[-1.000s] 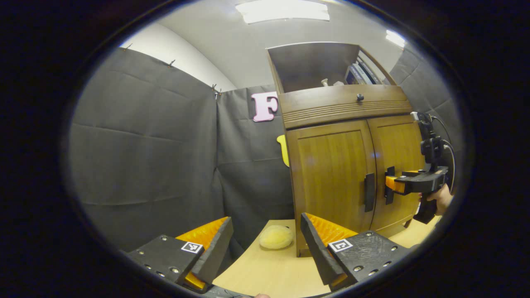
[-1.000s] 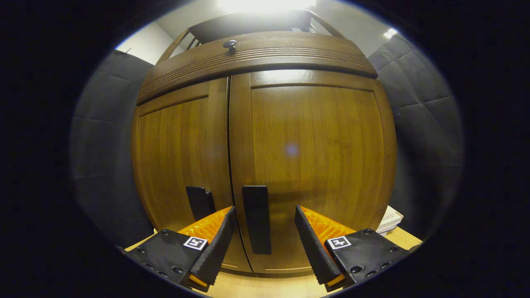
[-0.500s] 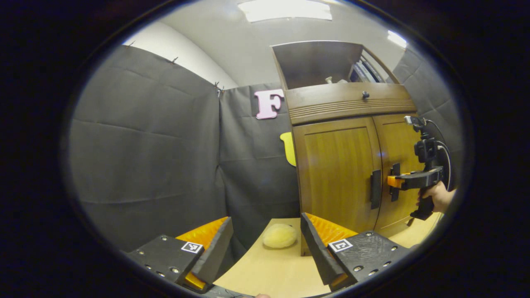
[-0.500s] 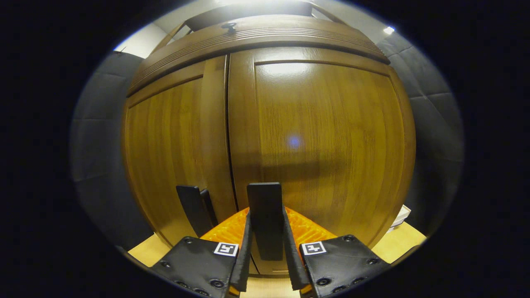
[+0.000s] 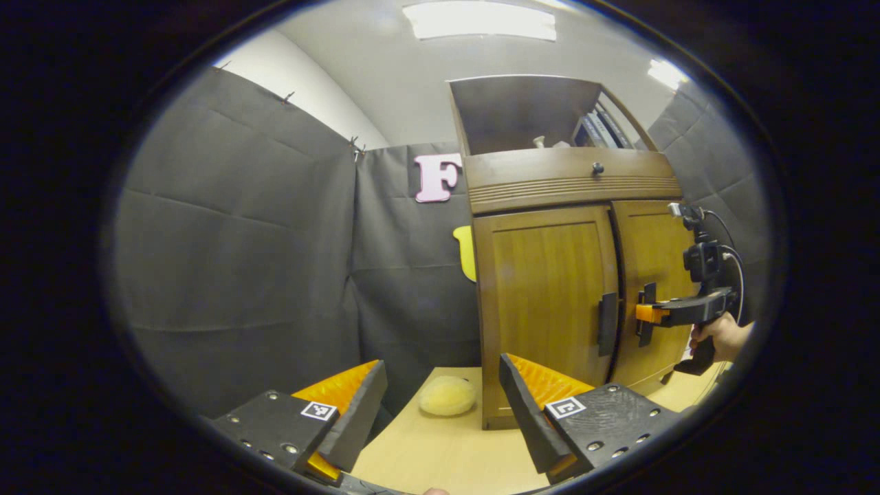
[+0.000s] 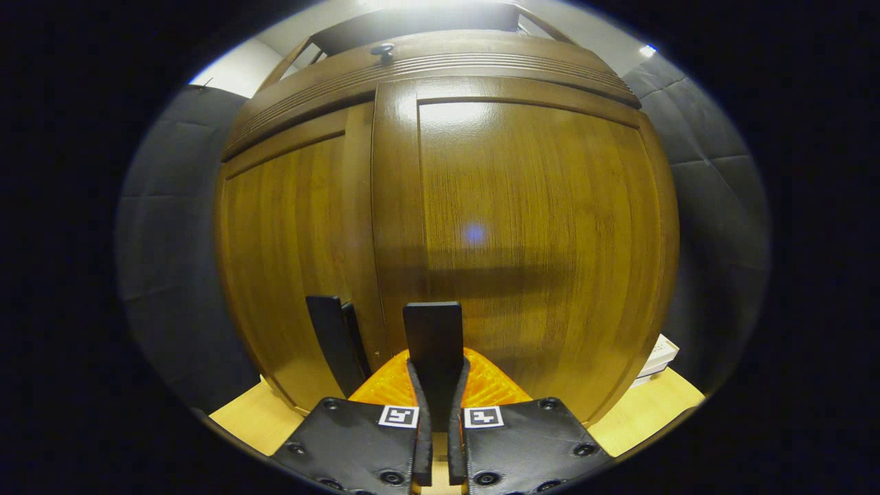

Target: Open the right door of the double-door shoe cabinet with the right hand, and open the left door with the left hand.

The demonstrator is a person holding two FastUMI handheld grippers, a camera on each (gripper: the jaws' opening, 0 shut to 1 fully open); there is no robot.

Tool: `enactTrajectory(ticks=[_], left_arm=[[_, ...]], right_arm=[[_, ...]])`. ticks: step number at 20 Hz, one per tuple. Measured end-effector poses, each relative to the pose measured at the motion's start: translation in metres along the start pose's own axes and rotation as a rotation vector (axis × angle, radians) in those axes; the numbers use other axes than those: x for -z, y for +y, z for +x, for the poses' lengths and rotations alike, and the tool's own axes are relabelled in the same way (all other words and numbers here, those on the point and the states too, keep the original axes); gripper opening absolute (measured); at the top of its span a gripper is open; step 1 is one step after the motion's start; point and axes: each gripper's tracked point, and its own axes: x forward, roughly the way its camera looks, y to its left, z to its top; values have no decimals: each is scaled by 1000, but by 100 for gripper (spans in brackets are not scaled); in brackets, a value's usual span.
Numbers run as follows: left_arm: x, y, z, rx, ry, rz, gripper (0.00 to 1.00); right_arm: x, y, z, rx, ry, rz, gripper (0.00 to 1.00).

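The brown wooden shoe cabinet (image 5: 570, 289) stands on the table. Its right door (image 6: 522, 227) carries a dark upright handle (image 6: 432, 330), and my right gripper (image 6: 438, 375) is shut on it, one finger on each side. That door's free edge stands slightly forward of the left door (image 6: 289, 234). The left door's handle (image 6: 330, 340) is free. In the left gripper view, a hand (image 5: 718, 337) holds the right gripper (image 5: 643, 314) at the right handle. My left gripper (image 5: 442, 366) is open and empty, low and well short of the left door handle (image 5: 608, 323).
A pale yellow round pad (image 5: 447, 397) lies on the light wooden table (image 5: 440, 454) beside the cabinet's left corner. Above the doors is a drawer with a small knob (image 5: 597, 167) and an open shelf (image 5: 522, 113). A white box (image 6: 660, 354) sits right of the cabinet.
My right gripper went from open around the right door handle to shut on it, and the door's edge has come slightly forward. My left gripper stayed open with only a small shift.
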Motion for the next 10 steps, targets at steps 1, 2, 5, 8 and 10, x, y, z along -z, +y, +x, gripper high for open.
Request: enactTrajectory(ticks=[1, 2, 5, 8, 10], left_arm=[[1, -1, -2, 12, 0, -2, 96], [0, -1, -4, 23, 0, -4, 96], [-6, -1, -7, 58, -11, -2, 96], [-11, -2, -6, 85, -24, -3, 96], [-14, 0, -6, 100, -29, -6, 96]], right_arm=[[1, -1, -5, -14, -1, 2, 9], [1, -1, -12, -26, -3, 1, 9], [2, -3, -28, -49, -1, -6, 10], [-5, -4, -33, -68, 0, -3, 10], [-12, -6, -37, -83, 2, -5, 10]])
